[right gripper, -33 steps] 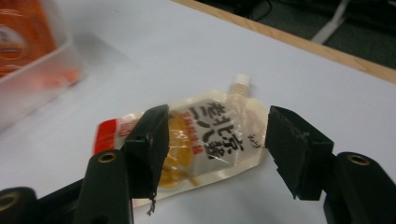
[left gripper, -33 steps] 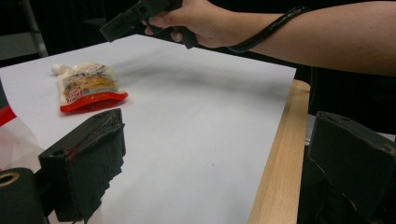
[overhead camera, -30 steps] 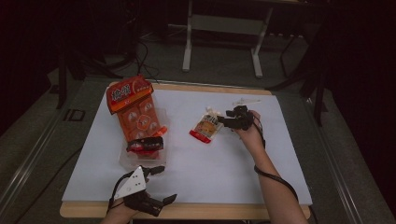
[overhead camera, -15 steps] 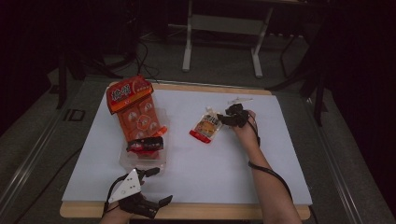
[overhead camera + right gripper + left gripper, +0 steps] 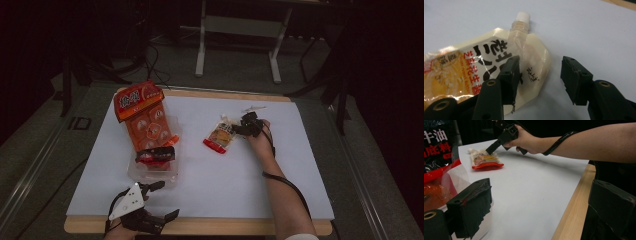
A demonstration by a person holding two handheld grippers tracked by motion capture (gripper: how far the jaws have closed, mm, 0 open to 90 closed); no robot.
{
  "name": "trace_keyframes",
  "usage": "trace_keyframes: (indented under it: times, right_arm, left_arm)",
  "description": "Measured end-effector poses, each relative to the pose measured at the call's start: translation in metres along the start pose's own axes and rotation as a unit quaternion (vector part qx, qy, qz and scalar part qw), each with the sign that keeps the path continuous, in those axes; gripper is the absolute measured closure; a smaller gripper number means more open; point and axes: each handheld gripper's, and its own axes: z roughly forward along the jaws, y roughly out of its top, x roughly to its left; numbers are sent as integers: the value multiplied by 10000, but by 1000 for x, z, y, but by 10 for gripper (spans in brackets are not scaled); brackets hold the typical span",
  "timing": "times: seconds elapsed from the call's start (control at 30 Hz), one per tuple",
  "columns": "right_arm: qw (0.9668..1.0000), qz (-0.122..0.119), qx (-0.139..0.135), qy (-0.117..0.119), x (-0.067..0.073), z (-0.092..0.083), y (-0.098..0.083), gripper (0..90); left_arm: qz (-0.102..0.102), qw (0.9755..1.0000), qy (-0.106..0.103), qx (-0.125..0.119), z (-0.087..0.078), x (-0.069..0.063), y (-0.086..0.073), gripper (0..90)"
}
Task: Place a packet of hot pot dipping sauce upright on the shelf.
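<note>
The spouted sauce pouch lies flat on the white sheet, printed with Chinese characters. Your right gripper, lower than before, straddles its upper corner, jaws half open after closing slightly, gripping nothing. Your left gripper rests open beside the red packet.

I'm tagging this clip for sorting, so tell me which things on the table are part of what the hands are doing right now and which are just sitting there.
In use:
- spouted sauce pouch, lying flat
- right gripper, jaws open over the pouch's upper corner, just been closing

Lying about:
- orange snack pack
- clear tray under it
- left gripper, open, idle at the near edge
</note>
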Motion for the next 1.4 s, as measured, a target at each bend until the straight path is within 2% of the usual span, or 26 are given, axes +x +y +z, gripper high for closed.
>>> trace_keyframes:
  times: [0.07, 0.17, 0.27, 0.3, 0.4, 0.47, 0.6, 0.87, 1.2, 1.4]
  right_arm:
    - [10000, -47, 67, 31, 1, 1, 0, 527]
    - [9999, 66, 111, 116, -1, 1, 1, 535]
    - [9998, 61, 145, 97, 1, 1, 2, 578]
    - [9998, 19, 165, 86, 3, 1, 2, 623]
    - [9995, -177, 209, 138, 10, 1, 3, 838]
    - [9994, -176, 296, 101, 15, 1, 6, 881]
    - [9990, -165, 421, 55, 16, 0, 9, 891]
    - [9995, -109, 280, 100, 19, -12, 15, 896]
    - [9988, -23, -120, 483, 21, -37, 23, 899]
    - [9974, -94, -321, 646, 29, -52, 31, 899]
  left_arm:
    - [-5, 10000, 12, 0, -1, 0, 0, 54]
    - [-22, 10000, 32, -20, -2, -1, 0, 54]
    - [-3, 10000, 37, -11, -2, -1, 0, 54]
    - [3, 10000, 40, 3, -2, -1, 0, 54]
    - [-7, 10000, 27, 28, -1, -1, -1, 61]
    - [-1, 10000, 24, 38, 0, -2, -1, 60]
    - [12, 10000, 7, 27, 0, -3, -1, 60]
    - [-36, 10000, 7, 5, 0, -1, 0, 61]
    - [-69, 10000, -57, -25, 2, -2, 1, 61]
    - [-41, 9999, -99, -1, 5, -2, 2, 60]
